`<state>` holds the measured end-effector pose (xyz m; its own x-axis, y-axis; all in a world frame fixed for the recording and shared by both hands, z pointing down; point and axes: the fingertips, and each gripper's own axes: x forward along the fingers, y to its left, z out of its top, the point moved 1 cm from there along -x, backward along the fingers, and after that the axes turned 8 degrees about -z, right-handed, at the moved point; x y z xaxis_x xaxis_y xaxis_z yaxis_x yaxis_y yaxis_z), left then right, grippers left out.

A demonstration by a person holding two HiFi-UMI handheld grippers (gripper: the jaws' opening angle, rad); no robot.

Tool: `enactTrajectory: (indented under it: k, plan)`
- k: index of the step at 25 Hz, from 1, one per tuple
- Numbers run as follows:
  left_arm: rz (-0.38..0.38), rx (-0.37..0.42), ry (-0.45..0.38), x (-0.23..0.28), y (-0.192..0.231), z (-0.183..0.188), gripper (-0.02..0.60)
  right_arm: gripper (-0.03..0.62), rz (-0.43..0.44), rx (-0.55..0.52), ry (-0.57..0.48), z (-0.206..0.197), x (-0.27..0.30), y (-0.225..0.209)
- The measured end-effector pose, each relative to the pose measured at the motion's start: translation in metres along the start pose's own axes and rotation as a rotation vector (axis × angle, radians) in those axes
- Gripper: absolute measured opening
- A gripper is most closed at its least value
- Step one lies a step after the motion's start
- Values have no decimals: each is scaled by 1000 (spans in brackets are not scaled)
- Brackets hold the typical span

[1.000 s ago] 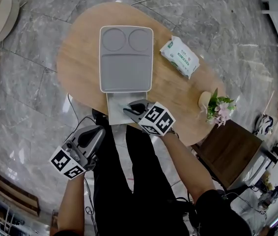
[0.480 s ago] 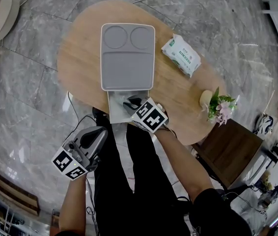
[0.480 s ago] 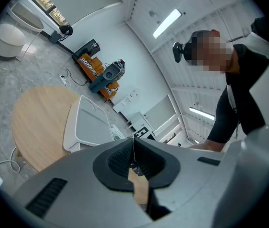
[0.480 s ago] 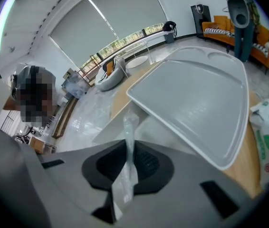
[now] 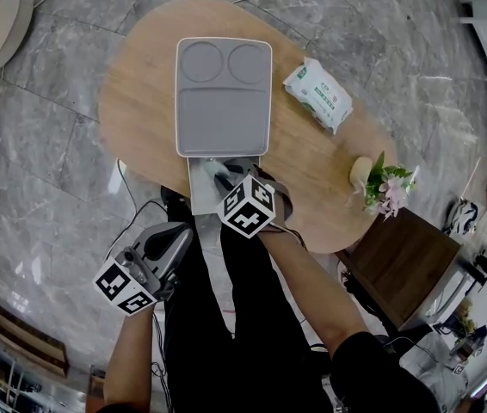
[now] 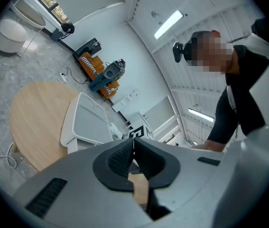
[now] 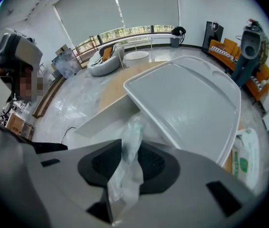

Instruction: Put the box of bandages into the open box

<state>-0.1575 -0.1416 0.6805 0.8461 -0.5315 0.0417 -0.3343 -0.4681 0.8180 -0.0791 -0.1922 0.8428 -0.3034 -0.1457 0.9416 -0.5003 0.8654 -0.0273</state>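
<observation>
Fingers [image 7: 103, 165] of the right gripper [image 7: 130, 147] stand released in the right gripper view. They have just been opening, and the box of bandages [image 7: 127, 177], in crinkled clear wrap, stands between them unsqueezed, its far end showing against the white open box [image 7: 103, 118]. The grey lid [image 7: 187, 103] tilts up behind. A green-and-white packet [image 7: 244, 160] lies at the right, on the tabletop [image 7: 113, 91].

In the left gripper view, the left gripper [image 6: 133, 144] has its fingers [image 6: 118, 158] clenched tip to tip on nothing. It is off the edge of the tabletop [image 6: 34, 122] and faces the grey lid [image 6: 89, 125].

From the head view, the right gripper [image 5: 223, 177] points steeply down into the open box [image 5: 199, 192] at the near edge of the tabletop [image 5: 140, 84]; the bandages are hidden beneath it. The left gripper [image 5: 170, 235] hangs at lower left beside the person's legs [image 5: 226, 317], well apart from the box. A flower pot [image 5: 381, 186] sits at the tabletop's right end.
</observation>
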Motion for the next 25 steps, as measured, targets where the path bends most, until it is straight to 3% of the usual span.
enactTrajectory:
  k: [8,25]
  plan:
    - [-4,-2,-7,-1,-1,1,18,163,-109,-78,35,-4,3,-2]
    - [-12,15,-23,4,-15,15,18,173,-149,19,-17,-3,-31,-14]
